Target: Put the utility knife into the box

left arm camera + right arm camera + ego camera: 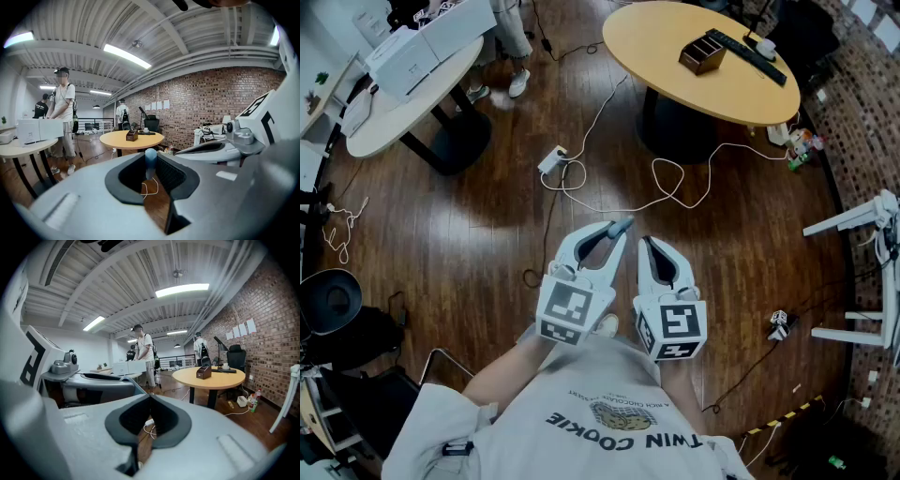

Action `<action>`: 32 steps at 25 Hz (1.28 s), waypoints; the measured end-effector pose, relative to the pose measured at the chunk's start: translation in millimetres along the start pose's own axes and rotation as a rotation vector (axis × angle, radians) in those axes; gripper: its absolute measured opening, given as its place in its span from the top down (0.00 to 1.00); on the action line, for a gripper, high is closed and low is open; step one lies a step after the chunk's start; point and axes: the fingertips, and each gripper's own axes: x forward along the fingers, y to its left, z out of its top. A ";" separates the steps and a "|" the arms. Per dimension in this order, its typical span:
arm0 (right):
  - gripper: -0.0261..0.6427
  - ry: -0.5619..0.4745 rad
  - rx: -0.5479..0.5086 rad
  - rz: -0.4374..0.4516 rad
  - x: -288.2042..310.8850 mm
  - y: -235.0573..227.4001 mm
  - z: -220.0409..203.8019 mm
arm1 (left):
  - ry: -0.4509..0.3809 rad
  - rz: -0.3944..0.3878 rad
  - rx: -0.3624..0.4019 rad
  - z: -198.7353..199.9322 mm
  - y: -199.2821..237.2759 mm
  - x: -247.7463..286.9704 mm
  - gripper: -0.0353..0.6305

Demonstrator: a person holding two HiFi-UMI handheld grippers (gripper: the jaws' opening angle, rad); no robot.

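Observation:
I hold both grippers side by side at waist height over a wooden floor. My left gripper (pixel 619 228) (pixel 150 164) is shut on a small blue-grey utility knife (pixel 150 159), whose rounded end pokes out past the fingertips (pixel 623 225). My right gripper (pixel 645 244) (pixel 150 398) is shut with nothing between its jaws. The dark brown open box (pixel 701 53) (pixel 131 135) (pixel 203 372) stands on a round yellow table (pixel 675 66) well ahead and to the right, far from both grippers.
White cables and a power strip (pixel 553 159) lie on the floor between me and the yellow table. A white table with white boxes (pixel 417 56) stands far left, a person (pixel 63 117) beside it. A black chair (pixel 333 305) is left, a white rack (pixel 862 220) right.

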 end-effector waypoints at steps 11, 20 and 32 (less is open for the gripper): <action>0.96 0.028 -0.004 -0.043 98.5 -20.1 19.8 | 0.008 -0.050 -0.028 0.3 81.5 71.5 0.84; 0.96 0.037 0.004 -0.109 191.8 -29.3 58.6 | 0.011 -0.144 -0.009 21.8 158.2 127.3 0.84; 0.96 0.051 -0.024 -0.157 272.6 -19.1 89.4 | -0.003 -0.213 -0.012 34.2 235.8 161.4 0.84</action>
